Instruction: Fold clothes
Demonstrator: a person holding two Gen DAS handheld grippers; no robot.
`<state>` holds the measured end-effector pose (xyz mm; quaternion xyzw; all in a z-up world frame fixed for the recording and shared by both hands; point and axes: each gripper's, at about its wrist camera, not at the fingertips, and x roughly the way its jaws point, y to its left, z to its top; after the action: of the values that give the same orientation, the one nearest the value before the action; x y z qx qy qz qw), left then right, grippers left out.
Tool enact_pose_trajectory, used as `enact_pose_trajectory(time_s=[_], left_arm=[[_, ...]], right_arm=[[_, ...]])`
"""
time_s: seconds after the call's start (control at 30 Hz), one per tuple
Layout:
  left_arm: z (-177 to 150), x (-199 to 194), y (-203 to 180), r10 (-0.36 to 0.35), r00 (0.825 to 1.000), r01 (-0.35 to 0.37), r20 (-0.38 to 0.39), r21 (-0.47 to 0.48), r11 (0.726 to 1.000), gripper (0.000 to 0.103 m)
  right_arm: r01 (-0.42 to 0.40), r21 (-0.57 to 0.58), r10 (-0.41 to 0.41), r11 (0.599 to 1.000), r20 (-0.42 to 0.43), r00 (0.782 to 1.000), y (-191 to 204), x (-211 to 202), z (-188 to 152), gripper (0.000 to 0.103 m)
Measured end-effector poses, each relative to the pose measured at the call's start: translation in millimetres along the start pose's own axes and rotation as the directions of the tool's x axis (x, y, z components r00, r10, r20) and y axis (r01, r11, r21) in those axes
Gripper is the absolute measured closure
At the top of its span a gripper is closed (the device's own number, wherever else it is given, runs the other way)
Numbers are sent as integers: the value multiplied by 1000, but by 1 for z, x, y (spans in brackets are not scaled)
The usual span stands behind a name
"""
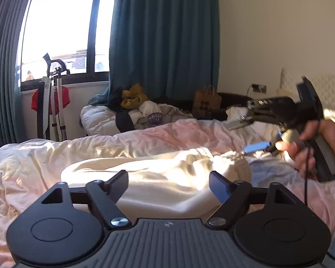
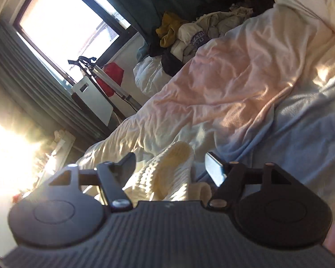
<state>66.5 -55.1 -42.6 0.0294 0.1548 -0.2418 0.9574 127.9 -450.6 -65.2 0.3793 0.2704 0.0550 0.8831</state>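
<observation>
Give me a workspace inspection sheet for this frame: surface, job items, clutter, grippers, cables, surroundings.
Surface: bed with rumpled pale cover, sunlit patches.
Job's things: cream garment lying crumpled on the bed, ungripped.
Clutter: clothes pile beyond the bed; paper bag.
Grippers: left gripper open over the garment; right gripper open, tilted, held in a hand.
Cables: black cable hanging from the right gripper.
Surroundings: window, teal curtain, clothes steamer.

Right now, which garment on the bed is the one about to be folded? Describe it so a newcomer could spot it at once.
Start at the bed's rumpled pinkish duvet. The cream knit garment lies on its near side, just ahead of the open left tongs. Its thick, ribbed, pale-yellow fabric sets it apart from the thin, smooth bedding around it and from the mixed clothes pile by the curtain.
</observation>
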Motion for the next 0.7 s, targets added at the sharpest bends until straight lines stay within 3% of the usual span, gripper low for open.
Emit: enact_pose_trajectory(time_s=[0.07,0.1,0.2,0.37,0.5,0.57,0.63,0.67,0.7], left_arm=[[10,-6,21,43,999,-42,18,-81,996,7],[13,-7,34,63,998,-61,10,-132,989,3],[14,-9,71,101,995,-104,-26,-284,953,2],[1,-1,113,85,986,-142,-142,-457,878,2],[-12,14,128,45,982,-141,-185,-544,827,2],[-18,19,131,23,981,-132,-193,-575,807,3],[-24,24,134,0,980,-123,-199,-606,786,4],[-26,27,136,-12,979,-119,-203,-621,775,5],[-29,30,137,-23,978,-116,-205,-636,763,6]], right_arm=[[-46,48,47,998,-23,999,6,-12,-12,23],[-59,45,61,997,-36,998,12,-17,-19,18],[-18,-34,17,999,-48,999,31,-24,-39,17],[101,-103,-110,990,-81,991,38,-7,-70,18],[151,-131,-168,980,-133,977,32,15,-87,15],[151,-112,-169,982,-168,971,26,25,-93,16],[135,-48,-142,990,-197,970,16,34,-96,9],[131,-10,-130,991,-214,968,10,39,-98,0],[127,29,-117,991,-230,966,5,44,-99,0]])
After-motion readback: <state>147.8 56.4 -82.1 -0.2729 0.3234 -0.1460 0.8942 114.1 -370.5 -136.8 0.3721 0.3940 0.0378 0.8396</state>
